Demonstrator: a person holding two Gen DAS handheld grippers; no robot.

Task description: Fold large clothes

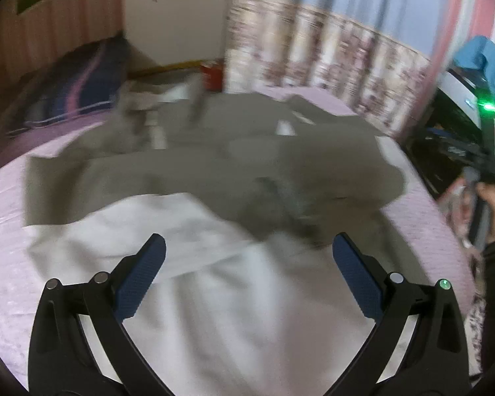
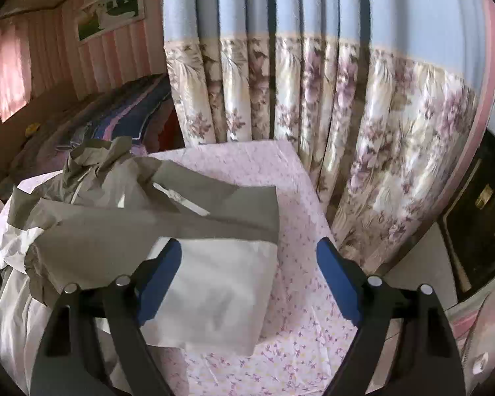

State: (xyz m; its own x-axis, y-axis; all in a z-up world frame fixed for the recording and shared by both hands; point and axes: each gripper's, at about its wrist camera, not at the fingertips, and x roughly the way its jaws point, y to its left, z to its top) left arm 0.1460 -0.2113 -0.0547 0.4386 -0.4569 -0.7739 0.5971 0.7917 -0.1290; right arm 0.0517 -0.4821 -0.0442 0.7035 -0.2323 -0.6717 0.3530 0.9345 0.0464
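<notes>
Grey and white garment (image 1: 214, 178) spread over the pink flowered bed sheet (image 1: 422, 231), filling the centre of the left wrist view, blurred there. Left gripper (image 1: 249, 247) at the lower centre, jaws wide apart, nothing between the pads, only white lining below. Right gripper (image 2: 249, 252) at the lower centre of its own view, jaws also wide, empty, over the white folded corner of the garment (image 2: 168, 227) and the sheet (image 2: 300, 191). Flowered curtain (image 2: 313, 99) behind the bed, upper centre. Hand (image 1: 493, 211) at the right edge.
</notes>
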